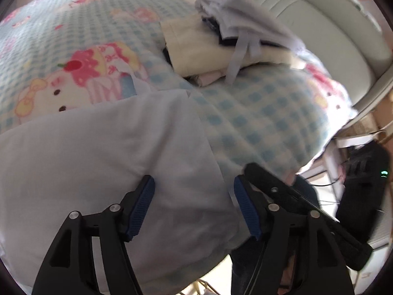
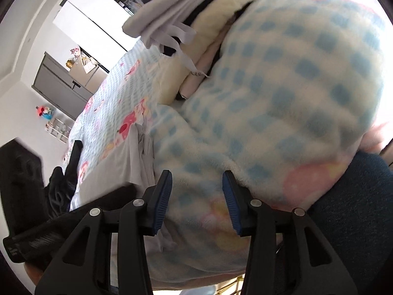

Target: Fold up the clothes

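Note:
A white garment [image 1: 103, 172] lies flat on the blue-checked cartoon blanket [image 1: 258, 118] at the bed's near edge. My left gripper [image 1: 195, 201] hovers right over it, open, with bare cloth showing between the blue pads and no fold pinched. In the right wrist view the same garment [image 2: 122, 162] is a pale strip to the left. My right gripper [image 2: 196, 201] stands open over a bulge of the blanket [image 2: 282, 98], beside the garment's edge, with nothing gripped. Farther back sits a stack of folded clothes [image 1: 196, 46], cream below and a crumpled pale piece on top.
A grey-green padded headboard [image 1: 319, 36] curves behind the stack. A black device with a green light [image 1: 368, 184] stands beside the bed at the right. A dark grey cabinet [image 2: 61, 83] stands by the far wall. A person's dark blue leg [image 2: 356, 209] is at the bed's edge.

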Demonstrator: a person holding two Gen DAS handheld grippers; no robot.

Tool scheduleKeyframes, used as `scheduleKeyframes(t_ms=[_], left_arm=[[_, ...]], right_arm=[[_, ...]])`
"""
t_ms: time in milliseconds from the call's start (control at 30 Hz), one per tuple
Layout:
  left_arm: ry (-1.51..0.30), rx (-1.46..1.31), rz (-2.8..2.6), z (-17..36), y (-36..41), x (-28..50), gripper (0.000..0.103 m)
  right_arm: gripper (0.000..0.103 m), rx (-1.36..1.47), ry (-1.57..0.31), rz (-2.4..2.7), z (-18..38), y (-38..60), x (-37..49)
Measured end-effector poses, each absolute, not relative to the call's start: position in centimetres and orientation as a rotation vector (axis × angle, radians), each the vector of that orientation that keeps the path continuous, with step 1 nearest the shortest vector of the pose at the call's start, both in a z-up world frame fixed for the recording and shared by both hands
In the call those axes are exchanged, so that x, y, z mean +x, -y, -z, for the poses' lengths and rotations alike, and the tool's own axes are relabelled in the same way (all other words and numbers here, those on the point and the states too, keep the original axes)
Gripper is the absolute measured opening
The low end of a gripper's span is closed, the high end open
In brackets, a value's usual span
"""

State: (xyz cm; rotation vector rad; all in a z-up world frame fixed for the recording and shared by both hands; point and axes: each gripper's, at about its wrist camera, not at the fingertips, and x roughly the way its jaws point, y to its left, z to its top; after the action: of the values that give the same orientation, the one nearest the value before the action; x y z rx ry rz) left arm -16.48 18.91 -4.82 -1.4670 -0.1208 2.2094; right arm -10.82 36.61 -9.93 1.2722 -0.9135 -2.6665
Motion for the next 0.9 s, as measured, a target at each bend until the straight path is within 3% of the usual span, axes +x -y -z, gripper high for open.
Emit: scheduleKeyframes(t_ms=[100, 300, 400, 433, 467, 600, 800, 900], left_arm=[[0.112, -1.505, -2.236, 5.9, -18.6, -16.7, 0.072], [-0.116, -1.495, -2.32, 6.7, -19.8, -15.8, 0.055], [-0.139, -1.478, -2.357, 6.3, -19.8, -15.5, 0.033], [-0.078, -1.462, -2.366, 5.9, -19.1, -15.4, 0.022], [-0.009, -1.443, -2.374, 5.5, -18.2, -15.4, 0.017], [0.272, -1.276, -2.34, 3.1, -14.0, -13.7, 0.014], [0.7, -1.137, -2.286, 0.3, -5.9, -12.1, 0.013], [0.799, -1.074, -2.298, -0.6, -2.1, -10.9, 0.013]], right_arm=[[0.041, 1.307, 0.965, 2.644, 10.4, -37.4, -11.0], [0.05, 1.298, 0.846, 2.673, 9.8, -36.1, -11.0], [0.051, 1.308, 0.821, 2.678, 9.7, -36.0, -10.7], [0.051, 1.309, 0.821, 2.677, 9.7, -36.1, -10.7], [0.051, 1.31, 0.82, 2.677, 9.6, -36.3, -10.6], [0.056, 1.317, 0.752, 2.672, 9.1, -35.4, -10.3], [0.056, 1.366, 0.422, 2.709, 7.3, -31.6, -10.1], [0.056, 1.322, 0.476, 2.614, 6.2, -29.6, -11.1]])
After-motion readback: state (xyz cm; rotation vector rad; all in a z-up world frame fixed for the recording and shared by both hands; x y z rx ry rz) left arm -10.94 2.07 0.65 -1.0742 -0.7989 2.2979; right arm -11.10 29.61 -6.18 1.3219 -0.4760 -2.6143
